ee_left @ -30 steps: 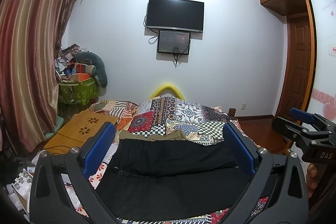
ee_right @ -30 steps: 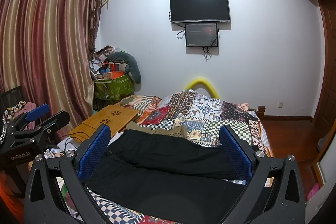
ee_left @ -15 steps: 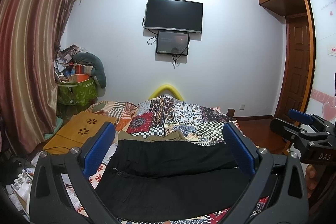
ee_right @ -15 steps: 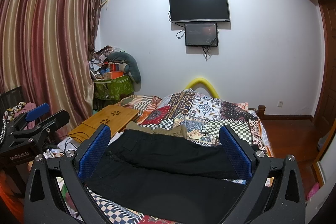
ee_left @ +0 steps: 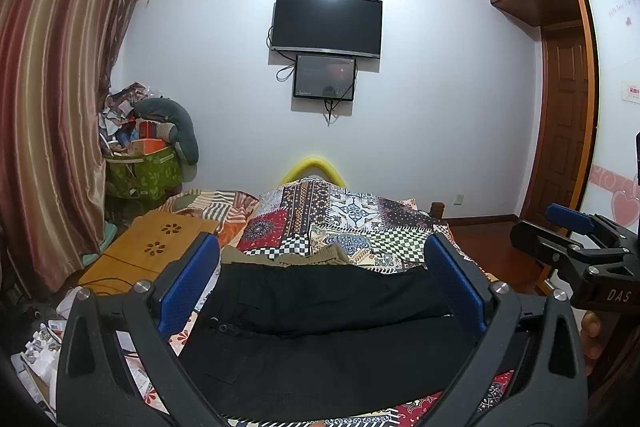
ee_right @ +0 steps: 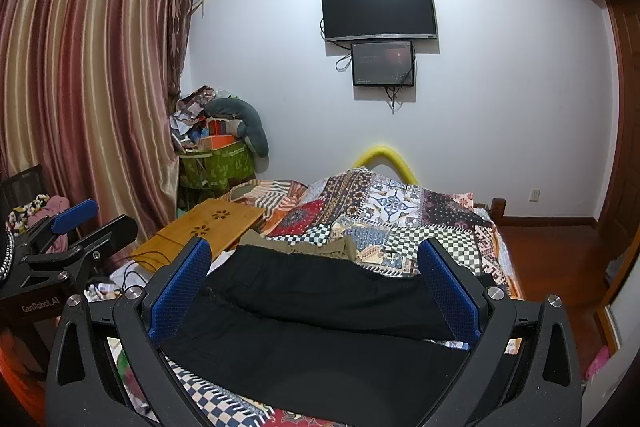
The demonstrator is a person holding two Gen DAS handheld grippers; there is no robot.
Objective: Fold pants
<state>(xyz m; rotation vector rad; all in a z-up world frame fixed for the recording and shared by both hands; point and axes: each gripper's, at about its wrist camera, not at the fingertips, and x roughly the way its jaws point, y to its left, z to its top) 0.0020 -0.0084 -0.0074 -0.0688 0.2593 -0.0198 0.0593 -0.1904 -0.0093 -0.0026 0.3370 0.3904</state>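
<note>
Both tongs [ee_left: 322, 287] [ee_right: 314, 287] gaping, empty, above black pants [ee_left: 320, 331] on quilt [ee_left: 360, 223].

A bed [ee_left: 440, 227] under a patchwork quilt [ee_right: 400, 211] carries black pants [ee_left: 320, 339] spread across its near edge, an olive garment [ee_right: 320, 247], possibly trousers, just beyond them, and a wooden lap desk [ee_left: 160, 251] at its left edge.

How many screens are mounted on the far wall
2. The large dark TV hangs high on the white wall, and a smaller screen sits directly beneath it, cables dangling below. None seem hidden.
</note>
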